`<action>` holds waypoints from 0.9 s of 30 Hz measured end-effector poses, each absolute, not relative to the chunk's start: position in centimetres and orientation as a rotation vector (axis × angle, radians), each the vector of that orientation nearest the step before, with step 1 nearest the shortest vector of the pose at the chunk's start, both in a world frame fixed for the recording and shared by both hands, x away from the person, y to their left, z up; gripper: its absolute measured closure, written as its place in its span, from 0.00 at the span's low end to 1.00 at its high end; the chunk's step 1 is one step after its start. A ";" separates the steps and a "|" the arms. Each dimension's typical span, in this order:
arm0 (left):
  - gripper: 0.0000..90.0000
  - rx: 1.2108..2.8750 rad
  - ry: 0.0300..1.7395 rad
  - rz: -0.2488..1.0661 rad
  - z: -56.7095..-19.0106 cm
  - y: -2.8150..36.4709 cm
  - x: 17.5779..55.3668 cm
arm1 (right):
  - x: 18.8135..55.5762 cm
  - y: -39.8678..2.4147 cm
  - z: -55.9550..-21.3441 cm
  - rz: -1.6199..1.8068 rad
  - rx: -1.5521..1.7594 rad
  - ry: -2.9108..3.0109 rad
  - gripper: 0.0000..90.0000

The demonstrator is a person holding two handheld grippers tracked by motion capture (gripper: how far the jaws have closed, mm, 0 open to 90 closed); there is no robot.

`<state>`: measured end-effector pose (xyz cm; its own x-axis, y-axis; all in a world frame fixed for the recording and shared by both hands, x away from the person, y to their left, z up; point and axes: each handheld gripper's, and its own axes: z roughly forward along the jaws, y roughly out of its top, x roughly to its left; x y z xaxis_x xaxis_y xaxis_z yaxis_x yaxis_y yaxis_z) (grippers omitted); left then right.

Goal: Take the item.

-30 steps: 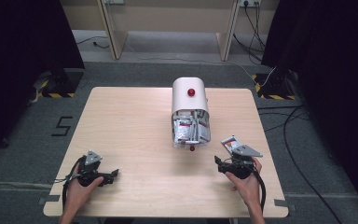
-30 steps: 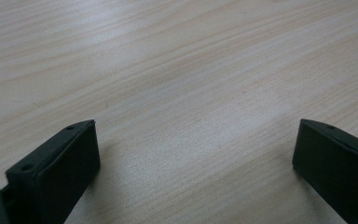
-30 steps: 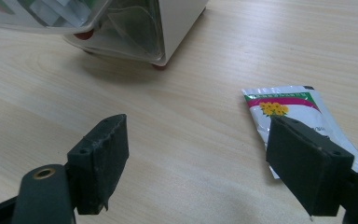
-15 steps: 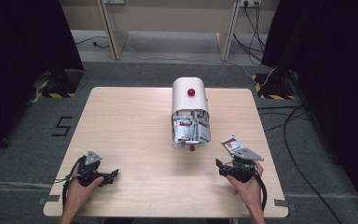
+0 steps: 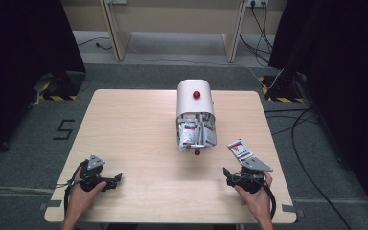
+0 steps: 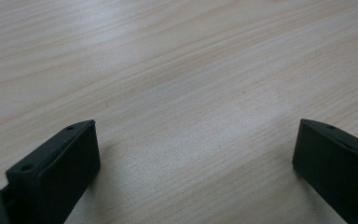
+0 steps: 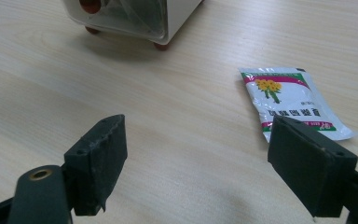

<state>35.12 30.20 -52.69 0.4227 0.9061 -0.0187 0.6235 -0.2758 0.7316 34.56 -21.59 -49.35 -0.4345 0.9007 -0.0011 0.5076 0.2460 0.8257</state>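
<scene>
The dispenser [image 7: 135, 16] is cut off above our right gripper [image 7: 214, 163]; the packet [image 7: 291, 100] lies just beyond its wide-spread right jaw. Our left gripper [image 6: 191, 163] gapes wide too.

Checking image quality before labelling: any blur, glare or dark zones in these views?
High view: sharp on the light wooden table, surroundings nearly black. Left gripper view: soft sheen on the wood, near jaws blurred. Right gripper view: white flower-printed sachet crisp, white rounded-top dispenser box cropped.

Digit "5" [image 5: 65, 129] marked on floor left of table; sachet [image 7: 292, 101] print illegible.
</scene>
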 end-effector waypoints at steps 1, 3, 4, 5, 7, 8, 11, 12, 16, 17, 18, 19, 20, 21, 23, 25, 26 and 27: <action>0.00 2.007 1.290 0.539 -52.7 30.2 35.1 | 34.4 -21.6 -49.4 1.081 1.288 2.041 0.23; 0.00 2.007 1.289 0.539 -52.7 30.2 35.1 | 34.2 -21.6 -49.4 1.077 1.285 2.041 0.23; 0.00 2.007 1.290 0.539 -52.7 30.2 35.1 | 34.2 -21.7 -49.5 1.076 1.280 2.045 0.23; 0.00 2.007 1.289 0.539 -52.7 30.2 35.1 | 34.1 -21.7 -49.5 1.077 1.280 2.045 0.23; 0.00 2.007 1.289 0.539 -52.7 30.2 35.1 | 33.9 -21.8 -49.6 1.074 1.278 2.047 0.24; 0.00 2.007 1.289 0.538 -52.7 30.2 35.1 | 33.9 -21.8 -49.6 1.075 1.286 2.046 0.24; 0.00 2.007 1.289 0.539 -52.7 30.2 35.1 | 33.7 -21.9 -49.8 1.072 1.291 2.047 0.24; 0.00 2.007 1.289 0.539 -52.7 30.2 35.1 | 33.6 -21.9 -49.8 1.072 1.287 2.048 0.24; 0.00 2.007 1.290 0.538 -52.7 30.2 35.1 | 33.2 -22.0 -49.9 1.076 1.285 2.042 0.25; 0.00 2.007 1.290 0.539 -52.7 30.2 35.1 | 33.1 -22.0 -50.0 1.080 1.282 2.043 0.25; 0.00 2.007 1.290 0.538 -52.7 30.2 35.1 | 33.0 -22.0 -50.0 1.081 1.290 2.041 0.25; 0.00 2.007 1.289 0.539 -52.7 30.2 35.1 | 32.9 -22.1 -50.0 1.078 1.283 2.043 0.25; 0.00 2.007 1.290 0.539 -52.7 30.2 35.1 | 32.8 -22.1 -50.0 1.080 1.284 2.043 0.25; 0.00 2.007 1.290 0.539 -52.7 30.2 35.1 | 32.7 -22.1 -50.0 1.081 1.284 2.042 0.25; 0.00 2.007 1.290 0.539 -52.7 30.2 35.1 | 32.6 -22.2 -50.1 1.080 1.281 2.042 0.25; 0.00 2.007 1.290 0.538 -52.7 30.2 35.1 | 32.4 -22.2 -50.2 1.084 1.293 2.039 0.25; 0.00 2.007 1.290 0.538 -52.7 30.2 35.1 | 32.4 -22.2 -50.2 1.083 1.291 2.038 0.25; 0.00 2.007 1.290 0.538 -52.7 30.2 35.1 | 32.4 -22.2 -50.3 1.083 1.293 2.037 0.25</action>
